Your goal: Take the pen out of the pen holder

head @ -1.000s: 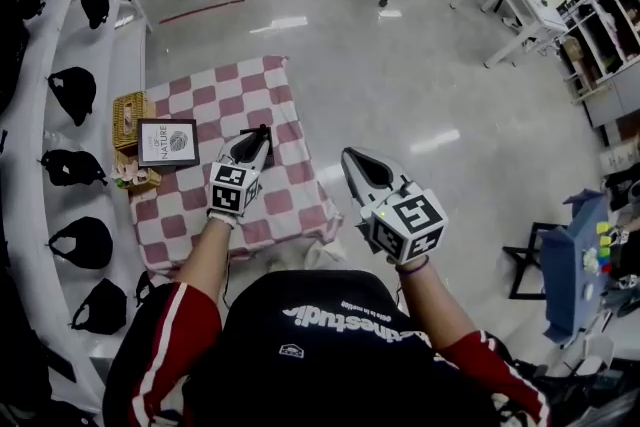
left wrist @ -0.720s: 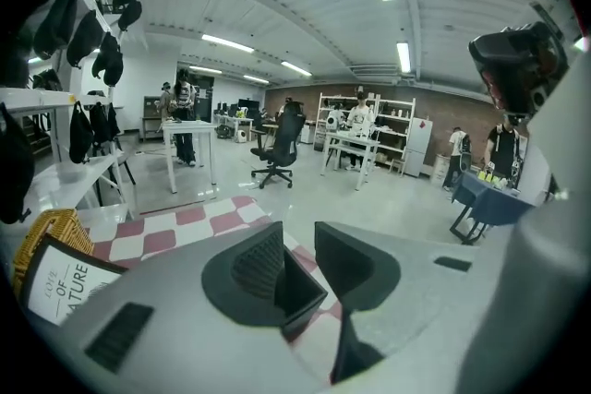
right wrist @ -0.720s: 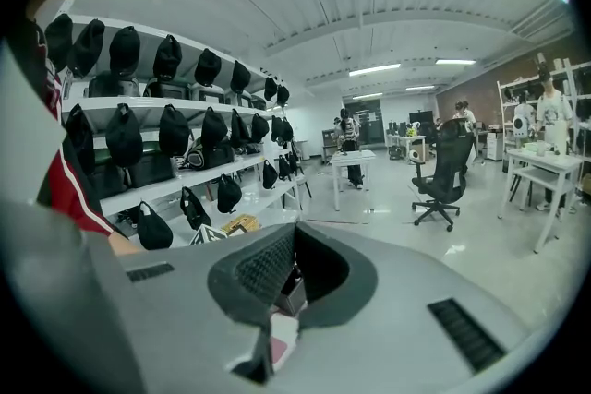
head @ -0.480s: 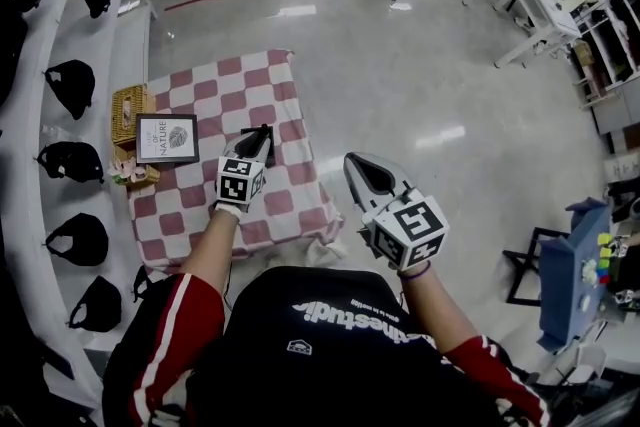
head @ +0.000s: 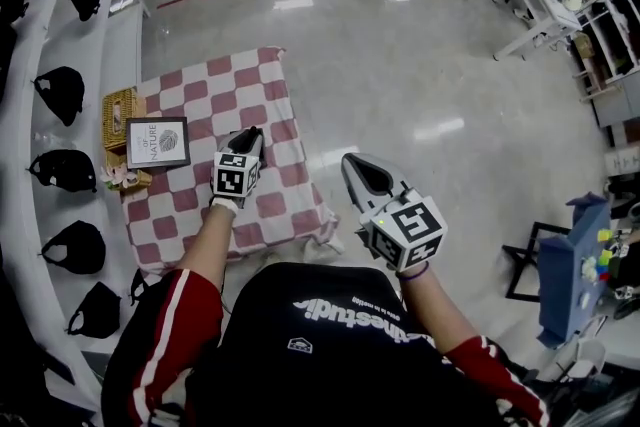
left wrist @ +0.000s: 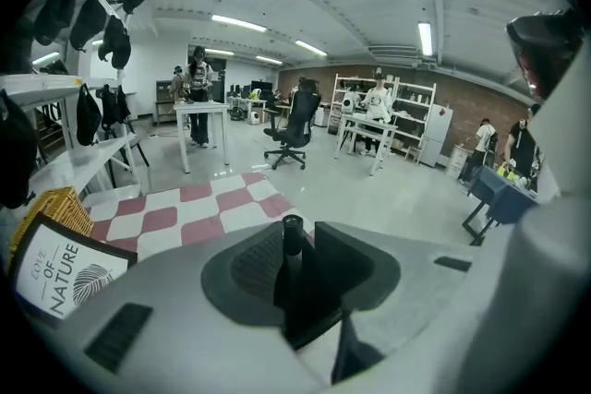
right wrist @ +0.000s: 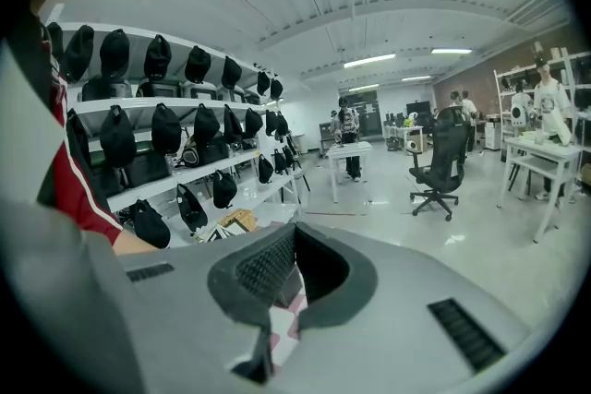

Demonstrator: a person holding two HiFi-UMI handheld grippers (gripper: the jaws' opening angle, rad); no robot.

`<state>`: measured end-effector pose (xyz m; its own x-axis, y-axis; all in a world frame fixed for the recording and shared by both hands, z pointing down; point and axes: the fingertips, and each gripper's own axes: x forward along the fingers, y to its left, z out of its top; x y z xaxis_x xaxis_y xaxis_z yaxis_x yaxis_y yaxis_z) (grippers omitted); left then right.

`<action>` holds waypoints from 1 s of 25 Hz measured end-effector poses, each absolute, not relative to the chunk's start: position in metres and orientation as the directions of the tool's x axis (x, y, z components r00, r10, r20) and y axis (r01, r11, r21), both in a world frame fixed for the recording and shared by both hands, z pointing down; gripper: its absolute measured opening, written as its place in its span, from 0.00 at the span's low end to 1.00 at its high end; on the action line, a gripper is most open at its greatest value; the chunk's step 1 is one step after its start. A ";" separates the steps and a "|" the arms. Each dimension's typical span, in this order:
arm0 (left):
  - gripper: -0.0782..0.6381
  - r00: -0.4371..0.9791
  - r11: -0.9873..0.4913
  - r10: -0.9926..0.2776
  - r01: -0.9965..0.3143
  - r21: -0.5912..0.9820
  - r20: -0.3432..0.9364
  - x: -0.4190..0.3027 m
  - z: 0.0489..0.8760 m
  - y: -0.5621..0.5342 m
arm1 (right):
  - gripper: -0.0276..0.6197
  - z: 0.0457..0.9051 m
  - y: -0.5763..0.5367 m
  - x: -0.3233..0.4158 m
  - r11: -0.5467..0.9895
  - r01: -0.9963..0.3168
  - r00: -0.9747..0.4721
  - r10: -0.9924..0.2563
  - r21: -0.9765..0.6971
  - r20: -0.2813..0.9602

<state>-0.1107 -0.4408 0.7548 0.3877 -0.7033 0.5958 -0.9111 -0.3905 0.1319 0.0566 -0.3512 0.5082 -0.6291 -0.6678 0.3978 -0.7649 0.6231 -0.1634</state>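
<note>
Head view, left to right: a framed print (head: 157, 142) lies on the red-and-white checked table (head: 190, 85). Just beside it, the left gripper (head: 250, 135) is held over the cloth. The right gripper (head: 352, 160) hangs past the table's edge above the floor, jaws together and empty. The left gripper view shows its jaws clamped on an upright black pen (left wrist: 292, 233), cap poking above the pads.

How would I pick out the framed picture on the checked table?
Start at the table under the red-and-white checked cloth on the shiny floor. Along its edge nearest the white shelves, the framed print sits beside a wicker basket. It alone has a black frame, a leaf drawing and the words OF NATURE.
</note>
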 end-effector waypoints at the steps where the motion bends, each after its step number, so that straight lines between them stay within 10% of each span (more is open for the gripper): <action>1: 0.25 0.382 -0.387 -0.700 -0.913 0.129 0.604 -0.111 0.758 -0.441 | 0.04 0.508 -0.352 0.058 0.623 -0.765 -0.629 -0.668 -0.164 0.397; 25: 0.25 0.319 -0.384 -0.644 -0.921 0.067 0.695 -0.110 0.773 -0.448 | 0.04 0.514 -0.361 0.067 0.614 -0.764 -0.635 -0.665 -0.196 0.393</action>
<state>-0.1103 -0.4484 0.7726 0.3188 -0.6440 0.6954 -0.9210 -0.3838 0.0668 0.0670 -0.3612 0.5136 -0.6353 -0.6650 0.3927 -0.7643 0.6144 -0.1960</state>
